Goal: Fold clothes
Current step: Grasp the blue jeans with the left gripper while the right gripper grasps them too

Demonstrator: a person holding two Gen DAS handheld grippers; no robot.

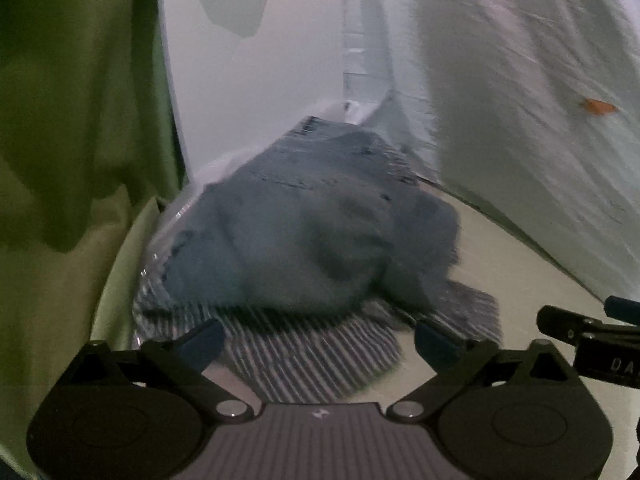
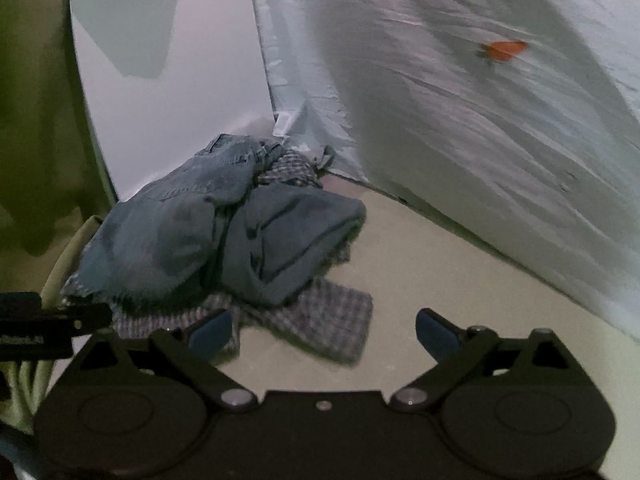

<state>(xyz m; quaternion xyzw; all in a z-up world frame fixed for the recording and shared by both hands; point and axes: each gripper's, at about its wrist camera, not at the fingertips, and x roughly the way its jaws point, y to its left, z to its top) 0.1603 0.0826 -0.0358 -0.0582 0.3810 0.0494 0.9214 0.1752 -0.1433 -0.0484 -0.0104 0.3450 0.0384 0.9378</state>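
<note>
Both tools (image 1: 318, 338) (image 2: 324, 330) gape wide before crumpled denim (image 2: 224, 232) on checked cloth (image 2: 336, 320).

clothes pile (image 2: 224, 236) blocks ahead-left of the right jaws; bare table (image 2: 440, 272) ahead-right is passable up to the white sheet (image 2: 500, 152).

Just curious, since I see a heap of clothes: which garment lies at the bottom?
The checked shirt: its thin plaid cloth spreads flat on the table under the blue jeans, which are bunched on top.

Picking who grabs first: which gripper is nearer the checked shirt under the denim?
Left. The left gripper hangs open right over the checked shirt; the right gripper, also open, has only its left finger at the hem.
</note>
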